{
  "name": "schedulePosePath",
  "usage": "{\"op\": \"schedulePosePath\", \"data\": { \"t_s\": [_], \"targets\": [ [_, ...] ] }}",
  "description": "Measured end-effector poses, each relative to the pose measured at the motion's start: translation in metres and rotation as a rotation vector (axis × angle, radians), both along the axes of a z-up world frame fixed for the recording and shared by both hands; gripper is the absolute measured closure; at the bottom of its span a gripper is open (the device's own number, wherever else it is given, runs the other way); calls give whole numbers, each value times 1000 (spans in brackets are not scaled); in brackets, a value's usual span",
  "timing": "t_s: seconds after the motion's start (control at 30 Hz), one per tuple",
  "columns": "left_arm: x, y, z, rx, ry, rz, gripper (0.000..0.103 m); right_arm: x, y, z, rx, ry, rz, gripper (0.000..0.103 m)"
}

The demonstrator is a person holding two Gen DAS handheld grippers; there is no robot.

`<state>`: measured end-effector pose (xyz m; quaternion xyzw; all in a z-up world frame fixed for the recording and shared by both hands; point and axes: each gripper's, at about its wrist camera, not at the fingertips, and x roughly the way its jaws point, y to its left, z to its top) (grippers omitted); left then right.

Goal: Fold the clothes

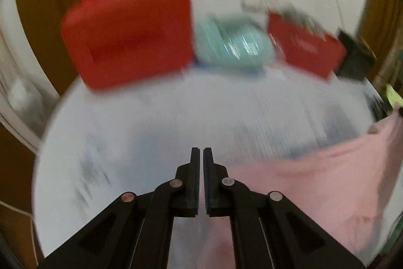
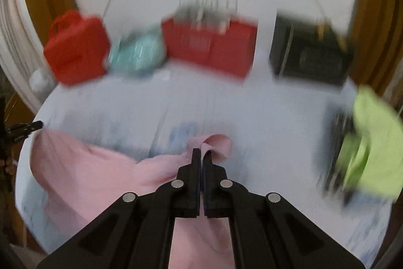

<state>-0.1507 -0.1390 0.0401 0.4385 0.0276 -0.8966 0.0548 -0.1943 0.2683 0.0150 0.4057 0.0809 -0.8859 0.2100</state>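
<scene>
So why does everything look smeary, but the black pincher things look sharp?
Left wrist view: motion blur smears the red case and pink cloth; the left gripper stays crisp. Right wrist view: same smear; the right gripper is sharp. Fisheye bends the edges.

Your left gripper [image 1: 203,151] points forward over the surface with its black fingers drawn almost together, only a thin slit between them and nothing visibly pinched at the tips. Your right gripper [image 2: 202,153] is clamped at the fingertips on a fold of the pink garment [image 2: 100,173], fingers level and pointing ahead
</scene>
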Motion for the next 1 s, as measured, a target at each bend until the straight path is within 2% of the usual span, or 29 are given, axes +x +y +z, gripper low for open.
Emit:
{"op": "schedulePosePath", "data": {
  "t_s": [0.1,0.2,0.23,0.27,0.3,0.33,0.37,0.5,0.6,0.67,0.7,0.77,1.0],
  "targets": [
    [-57,-26,6,4,15,46,102,-58,-15,1,25,33,-29,103],
    [-94,-35,-4,87,-42,53,100,-117,-34,-15,82,43,-82,102],
    [-98,-35,-10,124,-67,30,97,-126,-36,-23,101,28,-104,98],
    [-98,-30,-10,143,-82,17,83,-131,-34,-31,105,10,-120,90],
    [-96,-24,-12,163,-98,-11,58,-132,-30,-36,94,-12,-131,83],
    [-90,-18,-20,159,-116,-30,47,-133,-25,-42,83,-34,-142,71],
    [-86,-12,-29,153,-136,-42,42,-130,-21,-49,70,-60,-142,69],
    [-67,13,-72,170,-252,-80,42,-109,-5,-75,62,-148,-120,67],
    [-59,31,-101,151,-320,-105,42,-97,8,-96,80,-204,-120,55],
    [-58,38,-115,126,-349,-102,42,-92,14,-104,77,-227,-124,39],
    [-58,41,-118,118,-347,-107,55,-91,17,-108,68,-242,-124,27],
    [-60,47,-125,103,-345,-118,98,-89,20,-116,63,-267,-118,15],
    [-67,43,-126,50,-320,-88,100,-110,11,-142,65,-280,-106,14]
  ]
}}
